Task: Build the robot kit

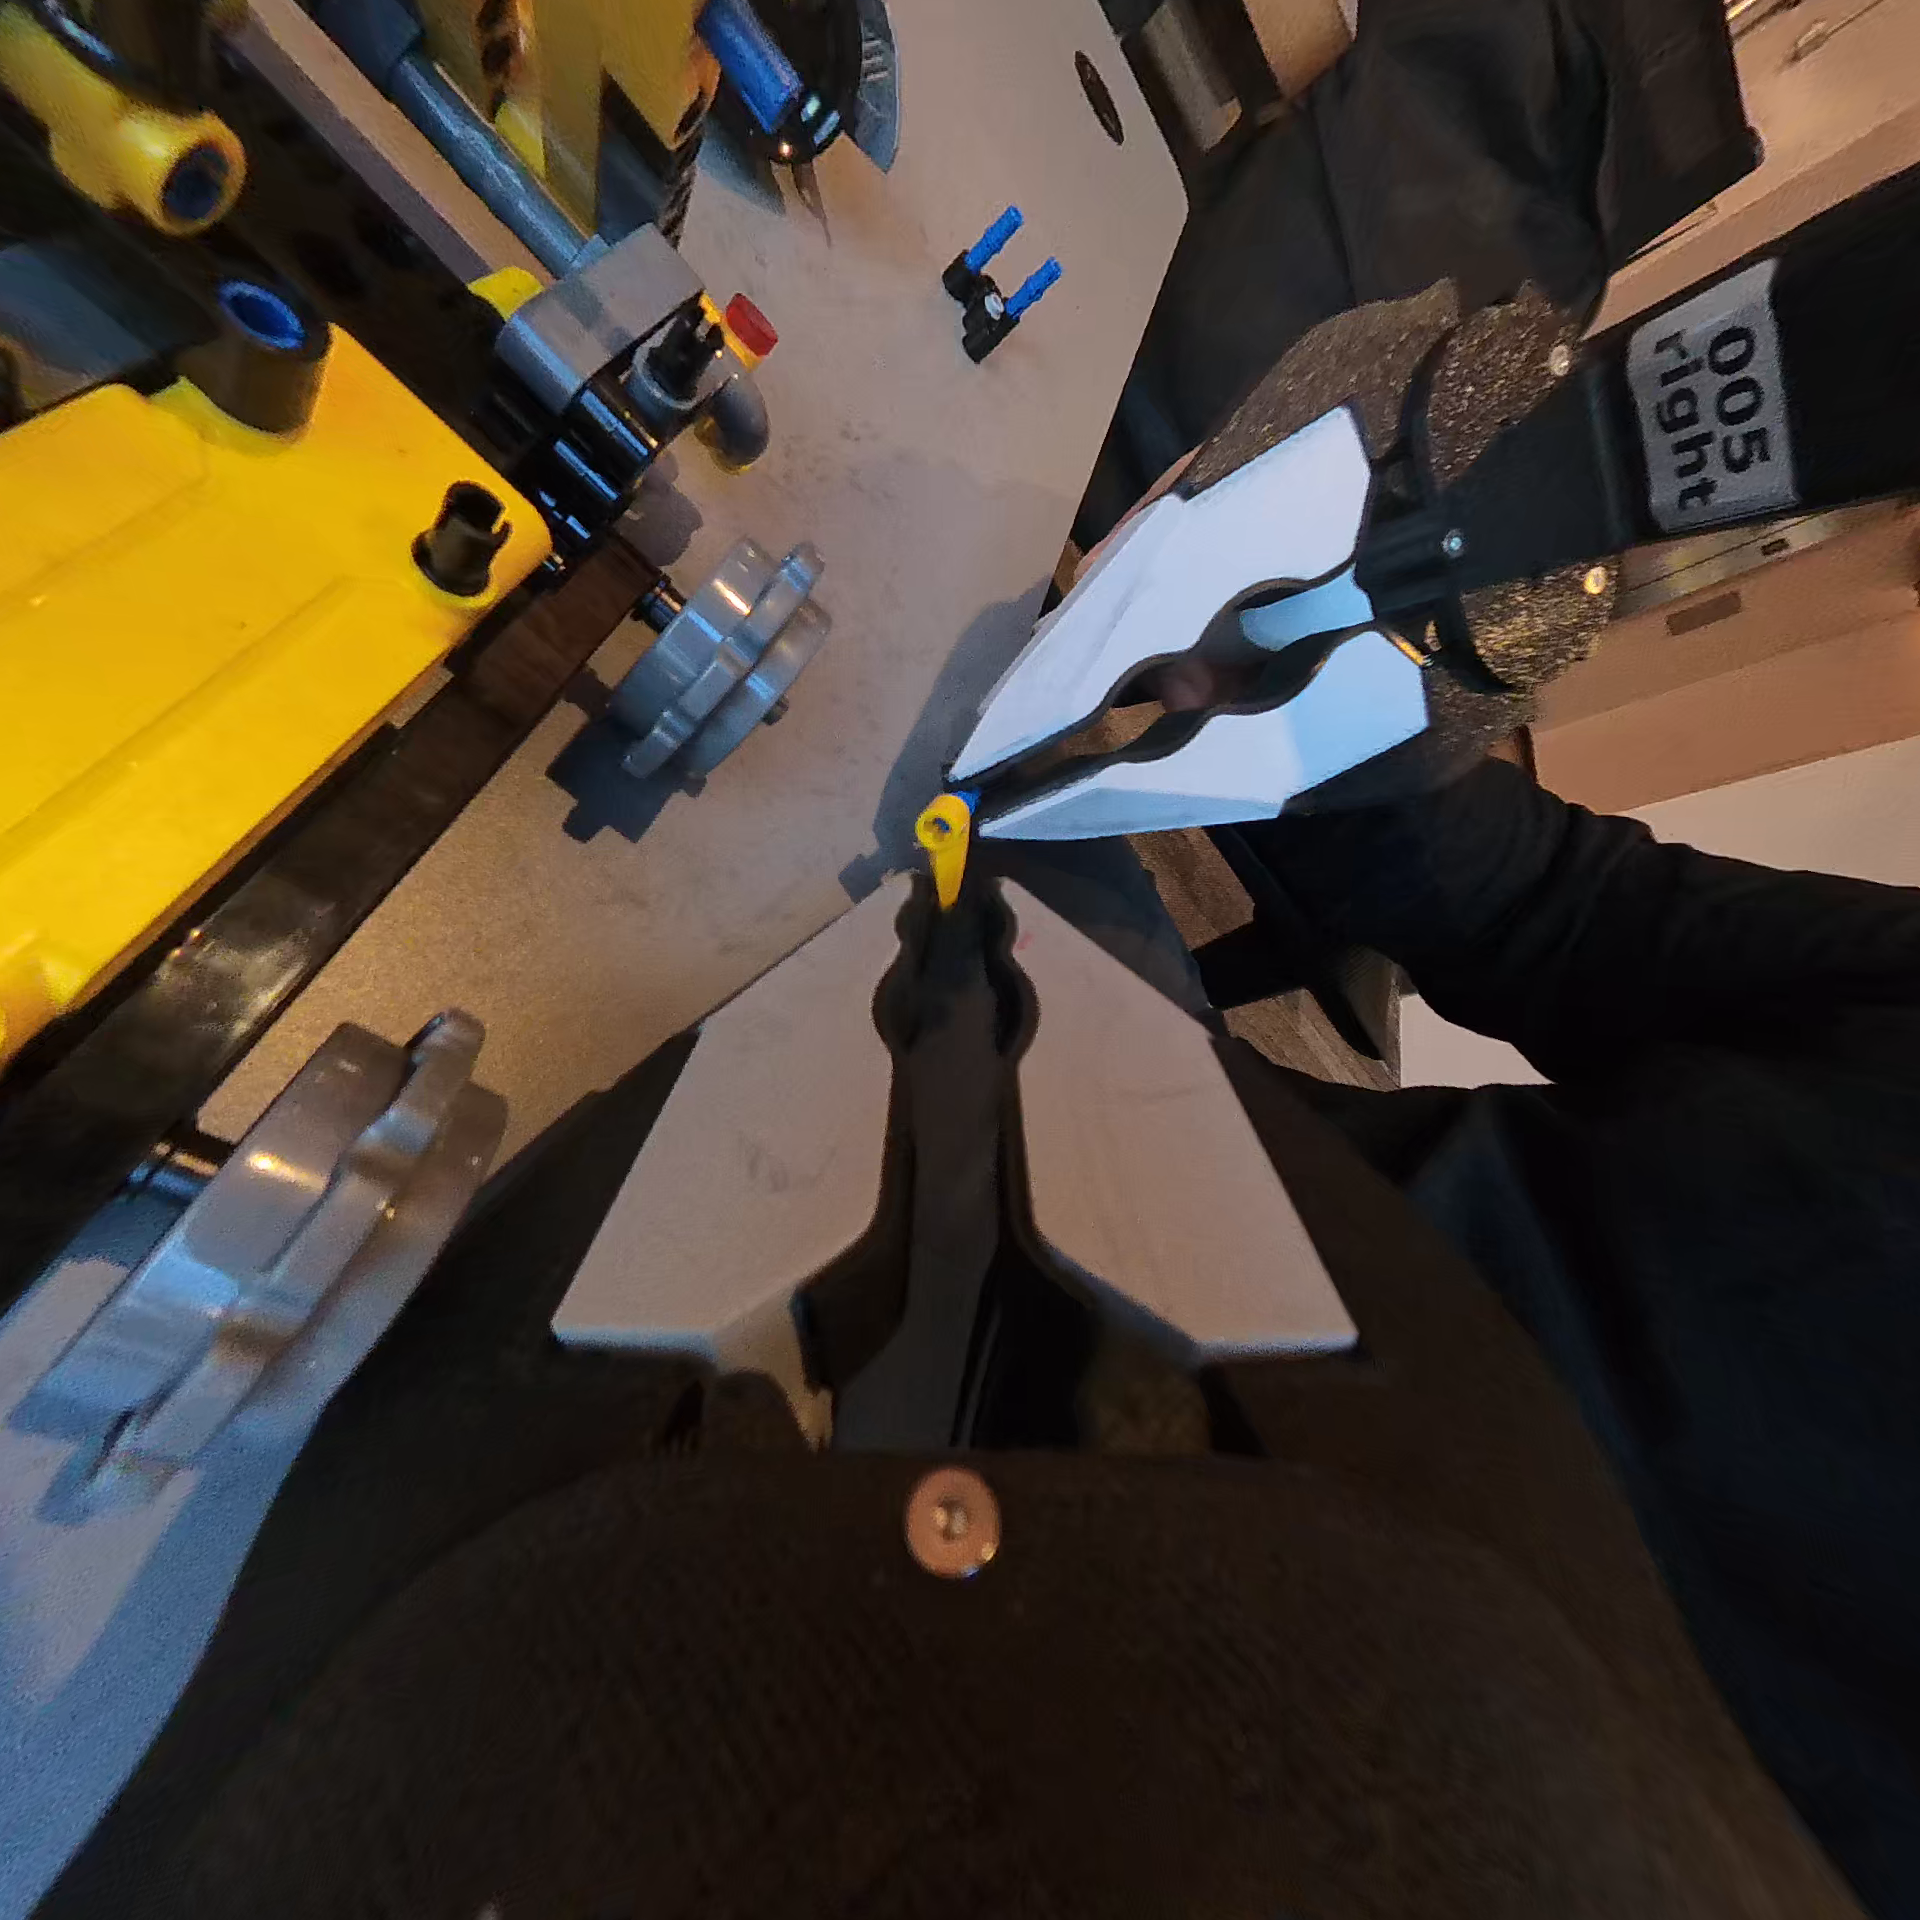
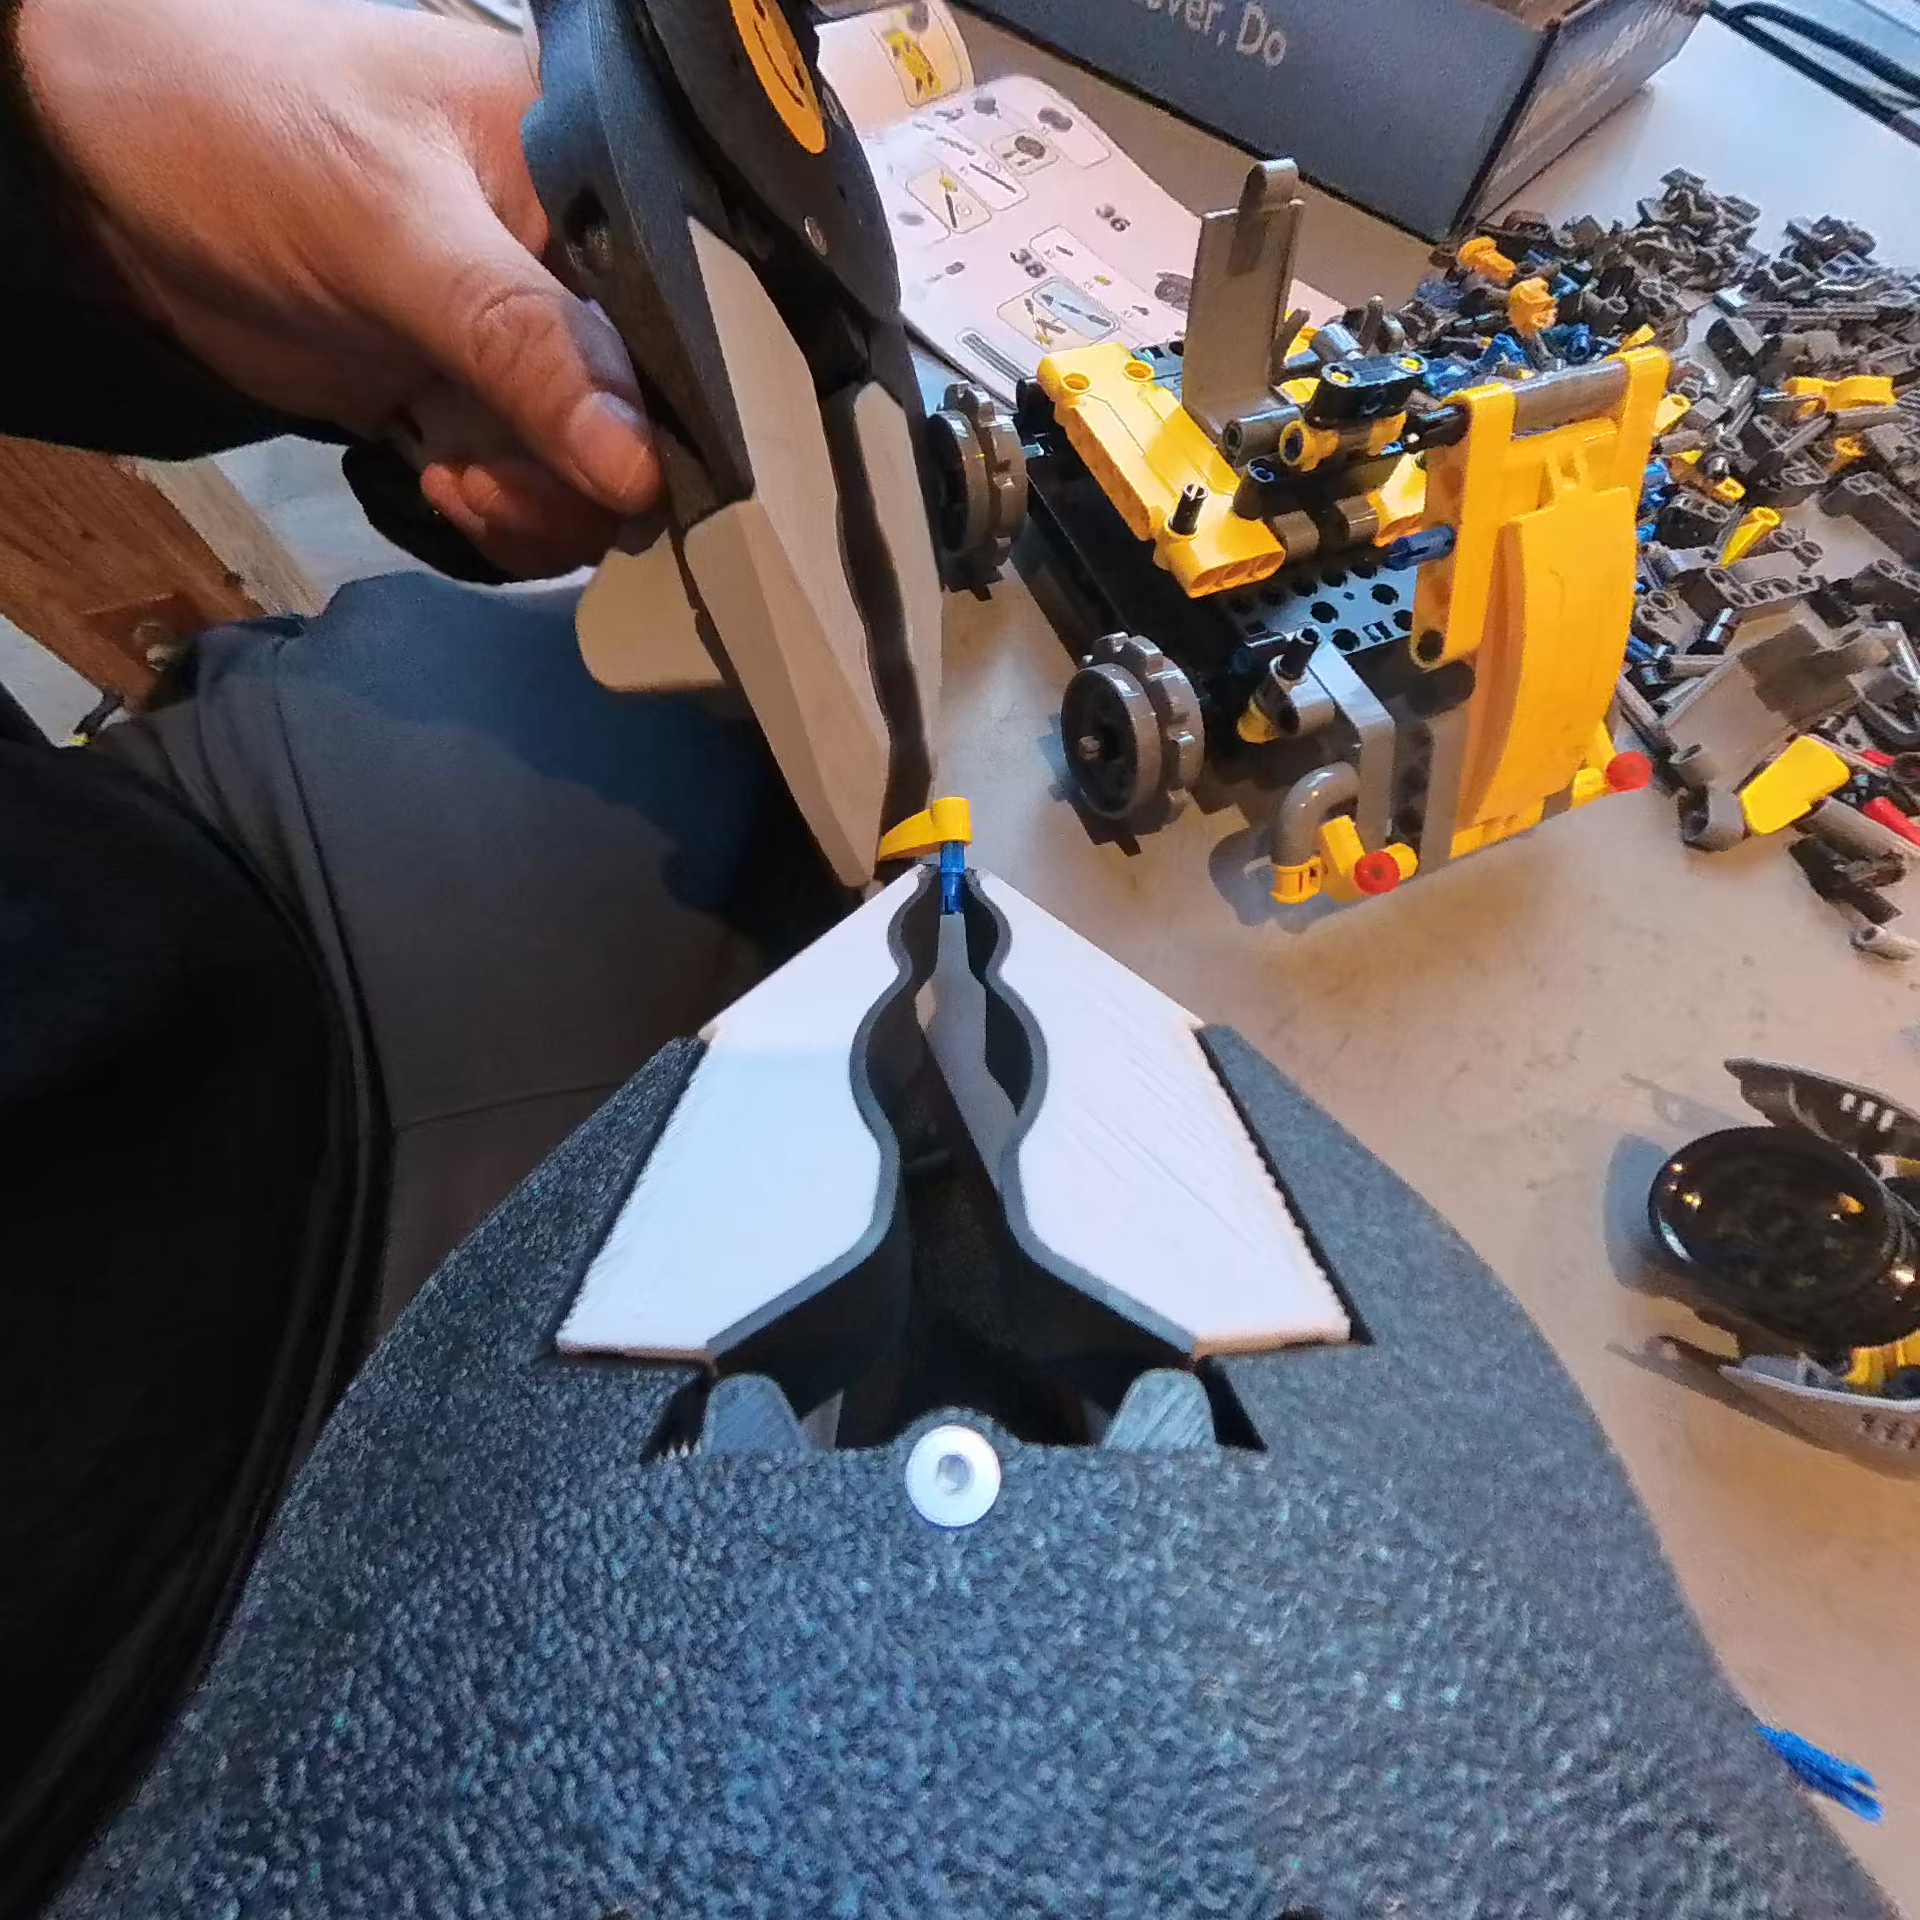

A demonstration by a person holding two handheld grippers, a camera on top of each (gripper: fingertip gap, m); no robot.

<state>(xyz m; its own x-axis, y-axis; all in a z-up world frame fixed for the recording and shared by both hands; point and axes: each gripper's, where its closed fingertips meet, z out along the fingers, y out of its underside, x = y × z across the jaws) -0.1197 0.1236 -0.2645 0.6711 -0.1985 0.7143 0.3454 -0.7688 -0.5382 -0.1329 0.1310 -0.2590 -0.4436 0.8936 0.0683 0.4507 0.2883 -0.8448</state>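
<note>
Left gripper: your left gripper (image 1: 948, 902) pinches the thin end of a small yellow piece (image 1: 945, 837). Its fingers are pressed tight on it.
Right gripper: your right gripper (image 2: 948, 878) pinches a tiny blue pin (image 2: 951, 871). Its fingers are almost shut around the pin.
Yellow piece: it has a round end with a hole. The blue pin sits at that hole, touching it. Both parts are up in the air, just past the table's edge.
Your hand: a bare hand (image 2: 343, 270) wraps around the left gripper's handle.
Table: the pale table (image 2: 1455, 1039) is beside both grippers.
Truck: a half-built yellow and black toy truck (image 2: 1351, 582) stands on the table, near the grippers. It has grey toothed wheels and red knobs.
Loose parts: a big heap of black, grey, yellow and blue parts (image 2: 1766, 416) lies past the truck.
Booklet: an open paper booklet (image 2: 1018, 229) lies behind the truck, next to a dark box (image 2: 1351, 94).
Wheel: a black wheel with a grey cover (image 2: 1787, 1247) lies apart, on the right.
</note>
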